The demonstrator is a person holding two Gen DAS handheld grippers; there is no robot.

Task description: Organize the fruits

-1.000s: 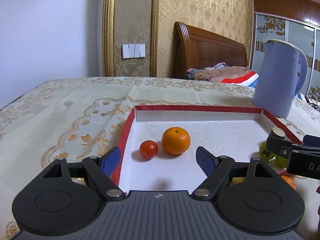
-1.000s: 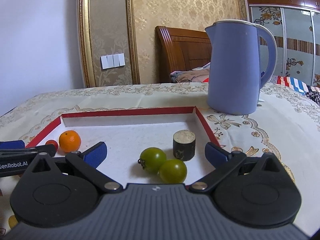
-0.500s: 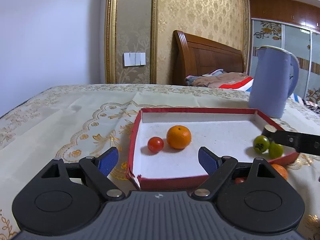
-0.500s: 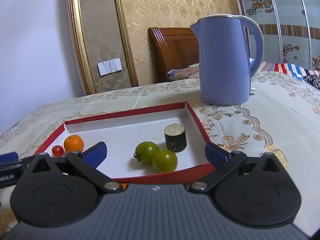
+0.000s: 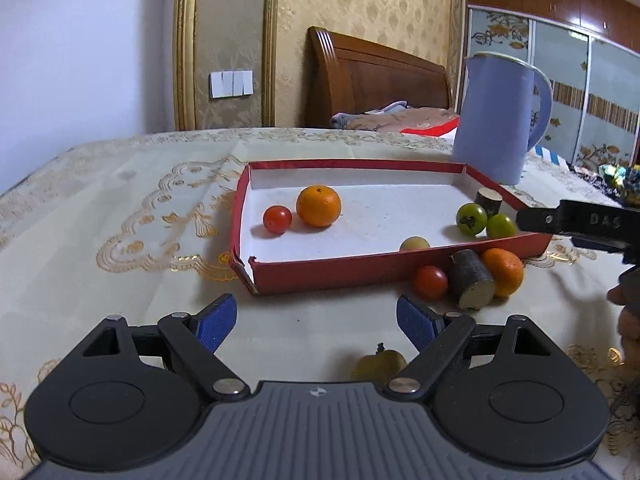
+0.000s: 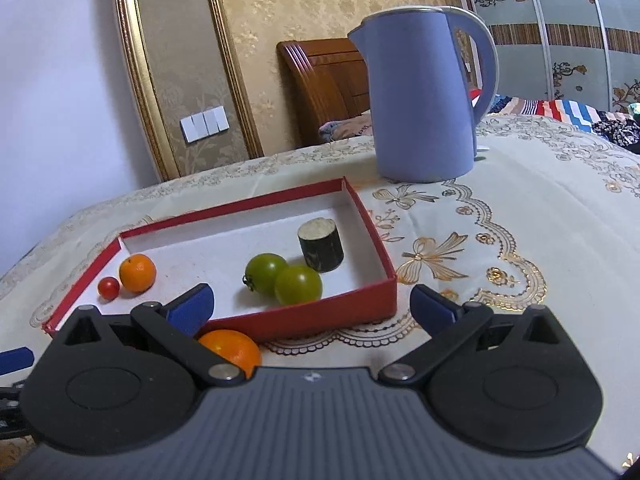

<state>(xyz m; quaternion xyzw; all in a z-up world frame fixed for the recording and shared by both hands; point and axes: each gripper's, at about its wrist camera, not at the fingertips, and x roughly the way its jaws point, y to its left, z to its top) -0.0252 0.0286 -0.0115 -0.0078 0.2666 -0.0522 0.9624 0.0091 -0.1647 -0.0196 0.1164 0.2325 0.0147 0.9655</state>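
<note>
On the worktop (image 5: 100, 208) the red tray (image 5: 360, 270) holds some fruit; an orange (image 5: 505, 271) and tomato (image 5: 430, 282) lie outside at my two o'clock. Both my left tool (image 5: 316, 320) and right tool (image 6: 312, 304) gape, empty. I judge the next pick is that orange.

Tray (image 5: 280, 278) on the counter (image 5: 100, 220), kettle (image 5: 496, 120) behind it.
In the tray: orange (image 5: 318, 205) right of tomato (image 5: 277, 219); more fruit lies before the tray.

left hand-held gripper (image 5: 316, 320): jaws wide, empty | right hand-held gripper (image 6: 310, 306): jaws wide, empty
</note>
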